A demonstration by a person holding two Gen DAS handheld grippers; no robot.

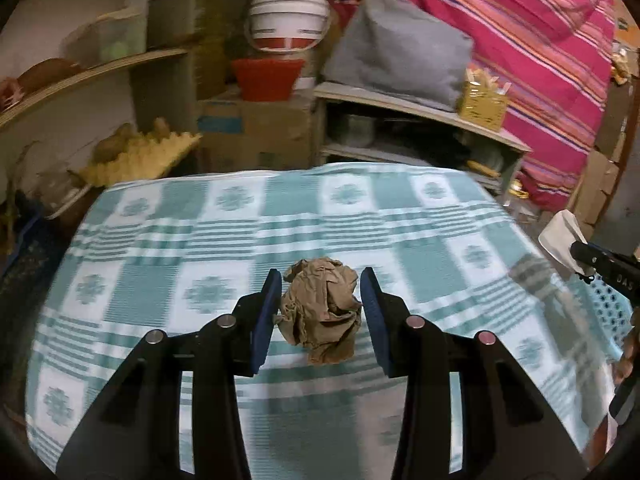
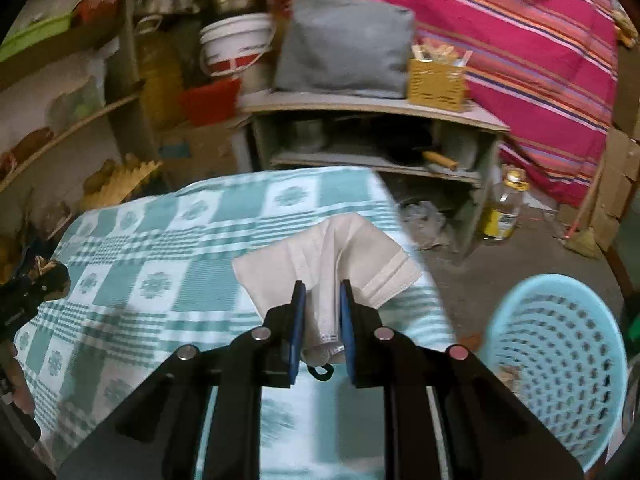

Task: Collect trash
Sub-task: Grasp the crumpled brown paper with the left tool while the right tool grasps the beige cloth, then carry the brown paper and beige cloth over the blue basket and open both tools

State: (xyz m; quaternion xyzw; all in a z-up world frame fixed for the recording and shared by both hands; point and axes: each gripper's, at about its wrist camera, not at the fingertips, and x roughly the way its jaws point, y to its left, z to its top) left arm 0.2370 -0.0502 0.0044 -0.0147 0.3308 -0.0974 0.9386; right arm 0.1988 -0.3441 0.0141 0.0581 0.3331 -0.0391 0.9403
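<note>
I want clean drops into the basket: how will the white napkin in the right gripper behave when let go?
The white napkin looks thin and floppy: it fans out loosely above the right gripper. It is probably very light, so it may flutter or drape over the blue basket rim rather than drop straight. It should not roll.

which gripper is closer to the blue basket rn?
Right. The right gripper, shut on the white napkin, is at the table edge beside the blue basket; the left gripper holds brown paper mid-table.
</note>
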